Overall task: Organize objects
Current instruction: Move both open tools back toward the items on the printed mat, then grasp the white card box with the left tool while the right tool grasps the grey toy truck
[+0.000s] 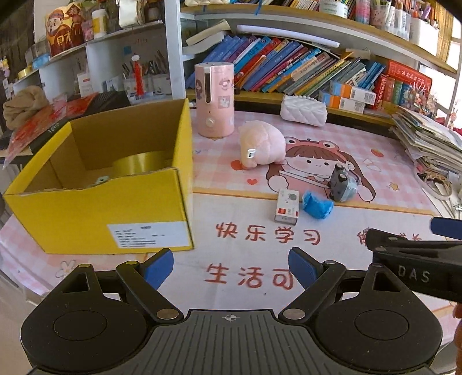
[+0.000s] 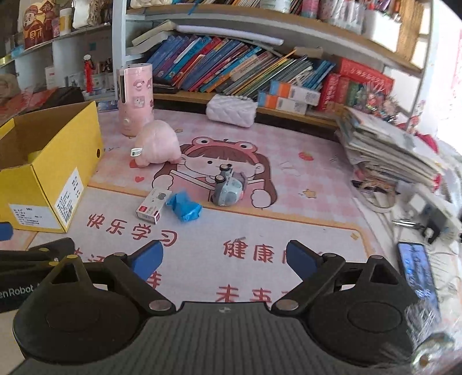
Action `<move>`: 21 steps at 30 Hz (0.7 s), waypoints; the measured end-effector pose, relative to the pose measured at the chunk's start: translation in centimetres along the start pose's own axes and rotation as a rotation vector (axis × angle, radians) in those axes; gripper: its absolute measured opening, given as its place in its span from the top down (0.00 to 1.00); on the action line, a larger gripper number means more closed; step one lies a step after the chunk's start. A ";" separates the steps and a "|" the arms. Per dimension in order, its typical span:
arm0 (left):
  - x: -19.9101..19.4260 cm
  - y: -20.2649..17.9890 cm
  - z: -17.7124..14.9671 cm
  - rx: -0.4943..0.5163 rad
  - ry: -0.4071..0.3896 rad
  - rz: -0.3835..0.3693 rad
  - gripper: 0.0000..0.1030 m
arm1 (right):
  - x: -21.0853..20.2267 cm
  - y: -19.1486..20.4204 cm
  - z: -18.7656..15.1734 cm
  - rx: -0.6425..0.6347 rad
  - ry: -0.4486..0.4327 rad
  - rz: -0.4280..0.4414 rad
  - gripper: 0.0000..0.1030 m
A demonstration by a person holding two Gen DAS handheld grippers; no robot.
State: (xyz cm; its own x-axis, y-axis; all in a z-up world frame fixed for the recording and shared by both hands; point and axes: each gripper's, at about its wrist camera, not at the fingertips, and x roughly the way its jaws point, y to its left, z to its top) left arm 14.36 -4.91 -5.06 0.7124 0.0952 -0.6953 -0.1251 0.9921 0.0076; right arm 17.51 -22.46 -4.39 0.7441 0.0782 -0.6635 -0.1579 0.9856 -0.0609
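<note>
Desk [image 1: 260, 248] with a pink cartoon-printed mat fills the centre and lower half of both views; red Chinese characters run across its near part.

Wooden bookshelf [image 1: 303, 26] crosses the top of both frames, a row of leaning coloured books [image 1: 283, 66] beneath it.

Yellow open-topped cardboard box [image 1: 115, 207] occupies the left of the left wrist view, white label on its near face. A roll of gold tape [image 1: 138, 163] lies inside. In the right wrist view the box sits at left centre [image 2: 52, 178].

Stack of papers and magazines [image 2: 387, 150] rests at the right edge.

Pink cylindrical appliance with cartoon stickers [image 1: 214, 99] stands upright at upper centre, just right of the box.

White quilted pouch [image 1: 303, 110] lies beneath the shelf, right of the appliance.

Pink plush toy [image 1: 261, 147] lies on the mat at centre, white tag showing.

Grey toy car [image 2: 228, 187] lies tipped on its side, wheels showing, right of centre.

Crumpled blue plastic wrap [image 2: 184, 206] sits just left of the car.

Small white carton with a red band [image 2: 153, 206] lies beside the blue wrap, on its left.

Left tongs [image 1: 231, 266]: blue-padded, spread wide, holding nothing, above the mat at bottom centre.

Right tongs [image 2: 225, 259]: likewise spread wide and empty, at bottom centre.
</note>
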 end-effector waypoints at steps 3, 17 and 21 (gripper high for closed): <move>0.6 -0.5 0.3 -0.013 0.009 0.006 0.14 | 1.6 -1.0 0.7 0.010 0.018 0.048 0.15; 4.2 -4.1 1.9 0.009 0.047 -0.021 0.19 | 9.9 -3.5 5.5 0.026 0.047 0.104 0.24; 6.0 -5.1 2.6 0.030 0.061 -0.014 0.36 | 12.1 -3.7 6.7 0.024 0.066 0.119 0.24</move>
State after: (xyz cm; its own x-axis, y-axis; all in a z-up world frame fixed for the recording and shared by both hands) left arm 21.11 -9.17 -7.42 0.6701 0.0767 -0.7383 -0.0939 0.9954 0.0181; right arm 31.46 -24.18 -7.24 0.6766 0.1860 -0.7125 -0.2268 0.9732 0.0387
